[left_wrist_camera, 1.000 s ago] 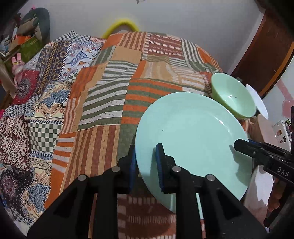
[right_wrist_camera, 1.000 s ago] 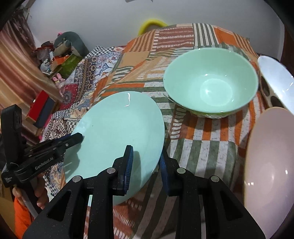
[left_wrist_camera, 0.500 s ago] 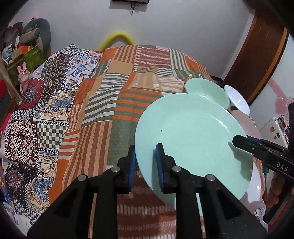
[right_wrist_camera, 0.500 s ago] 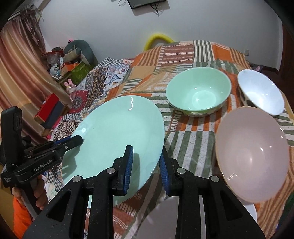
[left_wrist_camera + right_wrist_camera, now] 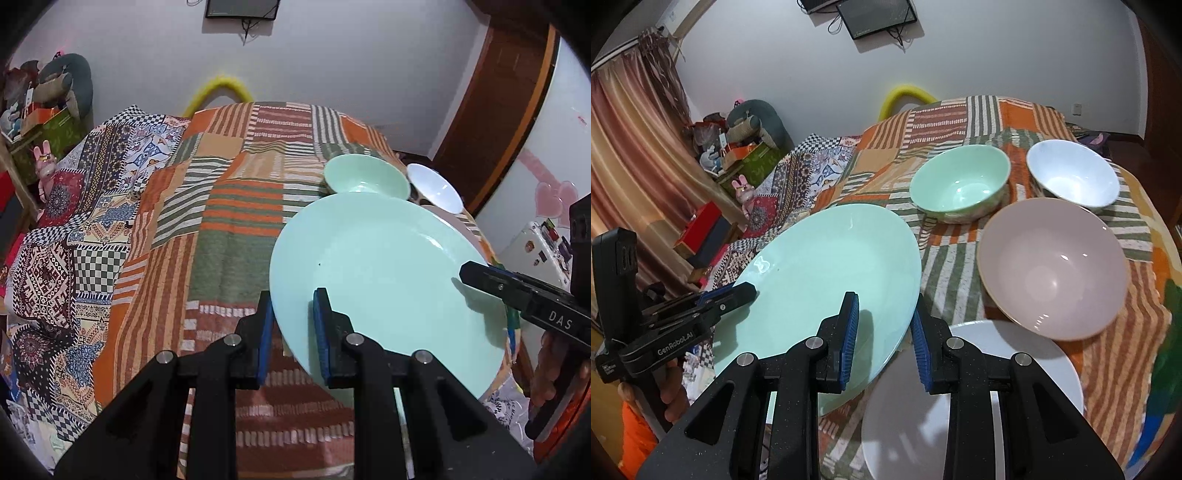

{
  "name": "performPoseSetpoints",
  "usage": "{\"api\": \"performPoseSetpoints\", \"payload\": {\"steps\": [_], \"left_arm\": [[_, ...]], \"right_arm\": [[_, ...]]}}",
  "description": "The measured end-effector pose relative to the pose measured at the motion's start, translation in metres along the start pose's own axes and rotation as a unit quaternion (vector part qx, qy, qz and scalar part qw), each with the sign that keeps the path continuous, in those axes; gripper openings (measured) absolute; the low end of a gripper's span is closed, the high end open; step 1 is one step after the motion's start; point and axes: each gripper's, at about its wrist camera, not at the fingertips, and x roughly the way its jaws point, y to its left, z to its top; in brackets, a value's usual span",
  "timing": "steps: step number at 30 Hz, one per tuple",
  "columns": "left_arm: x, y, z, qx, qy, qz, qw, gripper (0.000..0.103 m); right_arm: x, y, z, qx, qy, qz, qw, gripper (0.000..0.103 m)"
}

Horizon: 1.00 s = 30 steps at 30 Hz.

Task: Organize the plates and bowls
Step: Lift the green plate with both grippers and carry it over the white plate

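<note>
Currently both grippers clamp the same mint-green plate (image 5: 827,280), which is tilted and held clear of the patchwork bedspread (image 5: 221,221). Left gripper (image 5: 293,328) pinches the plate's left rim, one blue pad above and one below; right gripper (image 5: 884,334) pinches the opposite rim the same way. Jaws on both are nearly closed, only the plate's thickness between them.

In the right wrist view, a white plate (image 5: 1034,373) lies flat on the bedspread directly under the right gripper, near edge of the bed. Just beyond it sits a pinkish-beige bowl (image 5: 1052,267), its rim overlapping the white plate's far edge in this view; whether they touch, can't tell. Farther back: a green bowl (image 5: 960,181) on the left and a white bowl (image 5: 1073,175) on the right, side by side, close but apart. The held plate sits left of all three bowls.

A hand (image 5: 670,387) wraps the left gripper's handle, orange sleeve (image 5: 633,439) below.
</note>
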Motion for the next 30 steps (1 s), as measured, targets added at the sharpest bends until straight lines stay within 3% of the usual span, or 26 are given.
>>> {"api": "performPoseSetpoints", "payload": {"steps": [30], "left_arm": [[0.008,-0.072,-0.043,0.033,0.035,-0.048,0.9977,0.02]], "right_arm": [[-0.05,-0.046,-0.049,0.051,-0.016,-0.024,0.998,0.026]]}}
